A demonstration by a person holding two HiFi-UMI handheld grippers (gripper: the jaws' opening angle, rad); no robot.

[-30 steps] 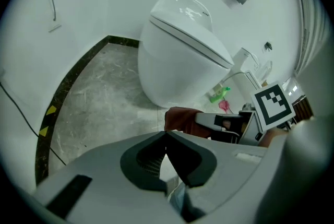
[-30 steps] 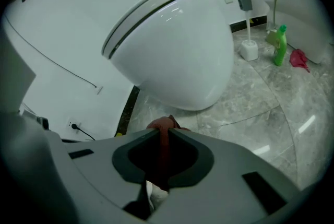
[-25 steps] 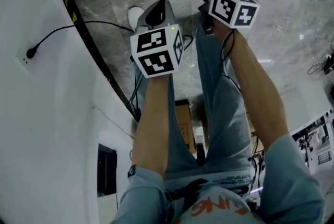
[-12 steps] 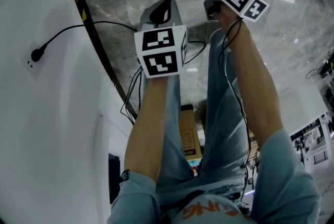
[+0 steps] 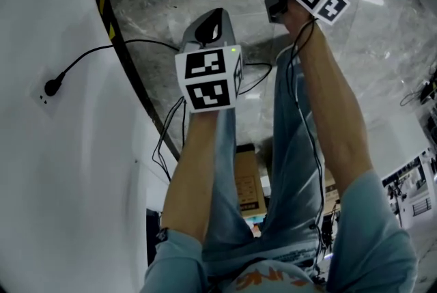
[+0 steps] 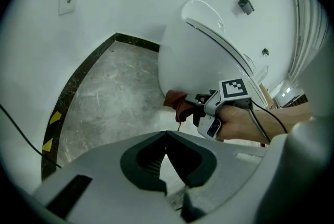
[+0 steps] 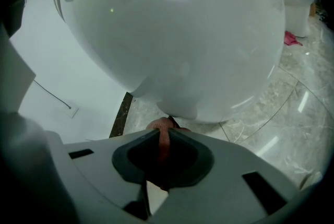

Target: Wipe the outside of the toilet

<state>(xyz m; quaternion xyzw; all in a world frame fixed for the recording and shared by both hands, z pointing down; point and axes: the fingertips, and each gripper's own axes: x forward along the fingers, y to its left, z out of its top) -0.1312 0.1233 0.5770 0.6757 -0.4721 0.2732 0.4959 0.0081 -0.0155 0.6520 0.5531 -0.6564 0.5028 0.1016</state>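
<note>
Mia: What is the right gripper (image 7: 163, 137) holding?
Sam: Its jaws are squeezed tight on a red cloth (image 7: 160, 125). Only a thin fold sits between them. A small lump pokes out past the tips.
Mia: And where is the cloth?
Sam: Right under the toilet (image 7: 172, 35), at the low, round part of the white bowl. From the left gripper view it looks like it touches the bowl.
Mia: What about the left gripper (image 6: 166, 137)?
Sam: Its jaws are closed too, tip to tip, with nothing in them. It hangs over the grey floor (image 6: 115, 92), well apart from the bowl.
Mia: So what could go wrong?
Sam: I think the cloth could slip out. The bit in the jaws is thin, and rubbing would drag on it. Then it would drop on the floor.
Mia: Anything else?
Sam: The lump of cloth is small. If the gripper tips the wrong way, the hard jaw ends could rub the bowl and not the cloth. That might scratch it, and nothing would get clean.
Mia: And that black cable (image 5: 130, 42)?
Sam: It runs from the white wall (image 5: 54, 169) over the floor, near the person's legs (image 5: 287, 148). A foot could catch on it while the person bends low under the bowl
</note>
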